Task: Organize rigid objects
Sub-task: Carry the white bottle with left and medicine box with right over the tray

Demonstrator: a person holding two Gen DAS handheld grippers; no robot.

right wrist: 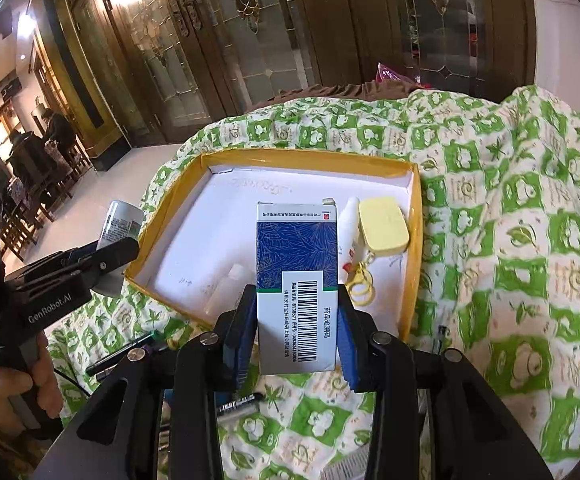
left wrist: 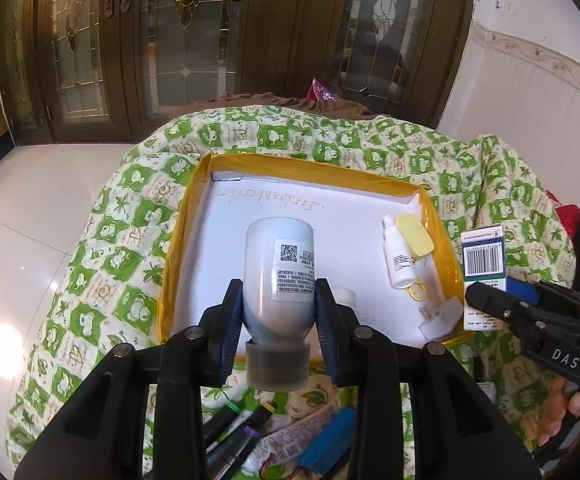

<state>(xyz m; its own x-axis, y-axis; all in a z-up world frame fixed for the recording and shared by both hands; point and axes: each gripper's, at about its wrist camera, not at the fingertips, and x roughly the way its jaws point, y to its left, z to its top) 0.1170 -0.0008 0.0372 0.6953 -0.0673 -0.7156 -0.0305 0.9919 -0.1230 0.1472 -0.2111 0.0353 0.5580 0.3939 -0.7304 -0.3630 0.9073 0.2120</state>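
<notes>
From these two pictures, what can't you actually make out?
- Left wrist view: the small clear bottle in the yellow-rimmed box is mostly hidden behind the left gripper and its grey bottle.
- Left wrist view: the pens are covered by the gripper frame.
- Right wrist view: handwriting on the box floor is too blurred.

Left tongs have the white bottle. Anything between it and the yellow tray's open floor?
Nothing visible blocks it. The white bottle, shut in the left tongs, hangs over bare floor of the yellow tray; the spray bottle and yellow case lie along its right side.

Both wrist views close above tray (left wrist: 442, 216)
</notes>
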